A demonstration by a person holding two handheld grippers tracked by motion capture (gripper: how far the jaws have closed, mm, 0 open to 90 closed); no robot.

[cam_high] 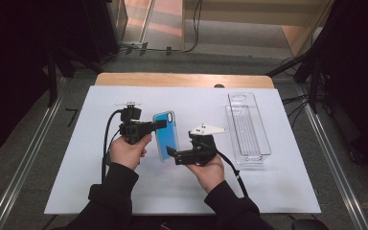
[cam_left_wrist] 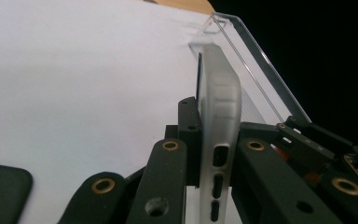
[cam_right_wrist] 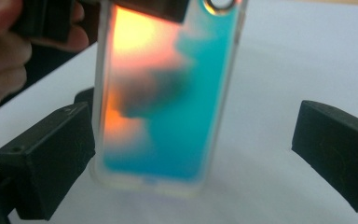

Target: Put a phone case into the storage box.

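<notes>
Left gripper [cam_high: 160, 124] is clamped on the top edge of the blue translucent phone case [cam_high: 166, 136], holding it up over the middle of the white table [cam_high: 124, 191]. From the left gripper view, the case [cam_left_wrist: 219, 121] shows edge-on, frosted, with side cut-outs pinched between the jaws. The right gripper view gives the face instead: teal with an orange glow [cam_right_wrist: 168, 98]. Right gripper [cam_high: 171, 152] sits at the case's near end, jaws spread wide, not touching. A clear plastic tray [cam_high: 247, 125] lies well to the right.
</notes>
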